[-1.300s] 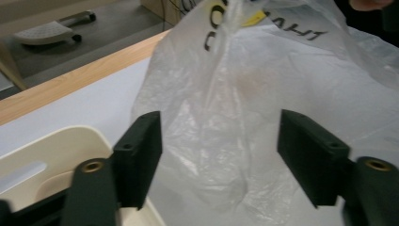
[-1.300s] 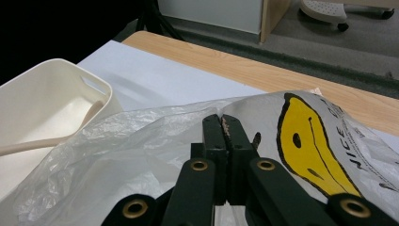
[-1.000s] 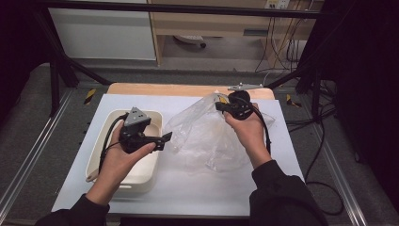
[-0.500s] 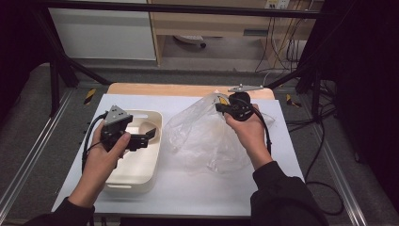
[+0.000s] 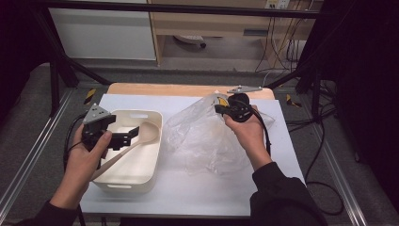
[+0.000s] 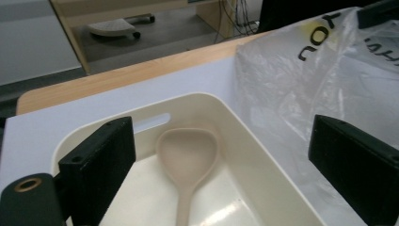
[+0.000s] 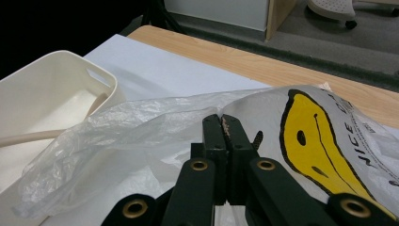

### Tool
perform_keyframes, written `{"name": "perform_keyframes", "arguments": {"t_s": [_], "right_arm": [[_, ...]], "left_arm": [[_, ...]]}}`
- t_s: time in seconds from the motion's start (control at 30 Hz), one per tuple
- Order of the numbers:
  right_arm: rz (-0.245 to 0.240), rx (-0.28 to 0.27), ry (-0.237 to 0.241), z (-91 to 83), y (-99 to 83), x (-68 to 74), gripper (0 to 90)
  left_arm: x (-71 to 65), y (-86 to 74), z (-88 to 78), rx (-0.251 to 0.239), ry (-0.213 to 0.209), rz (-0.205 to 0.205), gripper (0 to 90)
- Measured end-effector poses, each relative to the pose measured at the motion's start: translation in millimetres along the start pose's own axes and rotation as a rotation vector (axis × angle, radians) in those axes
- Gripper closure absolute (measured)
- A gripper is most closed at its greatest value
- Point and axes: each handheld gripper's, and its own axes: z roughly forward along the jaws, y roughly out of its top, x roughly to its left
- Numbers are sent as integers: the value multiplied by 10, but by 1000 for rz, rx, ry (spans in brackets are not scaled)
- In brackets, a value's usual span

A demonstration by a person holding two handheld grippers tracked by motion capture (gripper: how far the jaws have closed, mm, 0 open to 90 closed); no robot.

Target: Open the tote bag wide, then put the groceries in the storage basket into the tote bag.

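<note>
The clear plastic bag (image 5: 207,136) lies crumpled on the white table sheet (image 5: 188,188), just to the right of the cream bin (image 5: 141,176), with its upper edge lifted and pinched between the pressed-together jaws of the right gripper (image 5: 219,109); the right gripper view shows the two black jaws (image 7: 221,136) shut tight on the film. Against the earlier high views this hand and the bag sit where they were, the bag's folds much the same. The left gripper (image 5: 134,134) is what has changed: a second ago it hung over the bin's right-hand side close to the bag, and it has since drawn back to the left, so that the left hand (image 5: 89,150) now lies at the bin's left rim with the jaws pointing across the bin. Its jaws stand spread wide with nothing between them, and the left gripper view looks past them onto a cream spoon (image 6: 188,155) lying inside the bin, bowl toward the slotted end wall. The bag carries a yellow smiley face (image 7: 320,146) outlined in black, with the black letters "NICE" legible beside it; further lettering shows through the film reversed and cannot be read whole.
</note>
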Motion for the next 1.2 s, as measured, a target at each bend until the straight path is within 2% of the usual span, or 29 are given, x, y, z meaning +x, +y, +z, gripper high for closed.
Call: {"name": "perform_keyframes", "arguments": {"t_s": [0.07,0.13,0.33,0.47,0.6,0.87,0.97,1.03,1.1,1.2], "right_arm": [[-1,1,-1,0,-6,1,900],[0,0,-1,-7,-11,2,900],[-9,8,5,7,-39,9,900],[2,8,15,-5,-65,-7,900],[8,8,14,-22,-85,-25,900],[7,18,13,7,-102,-22,900],[5,21,13,15,-104,-10,900],[4,21,15,12,-107,-2,900],[2,20,14,10,-109,1,900],[6,27,14,21,-121,-11,900]], "left_arm": [[75,-37,-29,-1,14,-16,76],[124,-71,-56,4,10,-27,81],[212,-156,-138,22,16,-27,70],[297,-208,-194,-19,41,-54,77],[351,-278,-224,-18,40,-63,76],[417,-413,-265,10,24,-78,73],[422,-462,-257,48,16,-60,73],[436,-510,-258,63,11,-63,71],[454,-553,-270,69,14,-67,72],[438,-592,-286,66,-5,-61,74]]}}
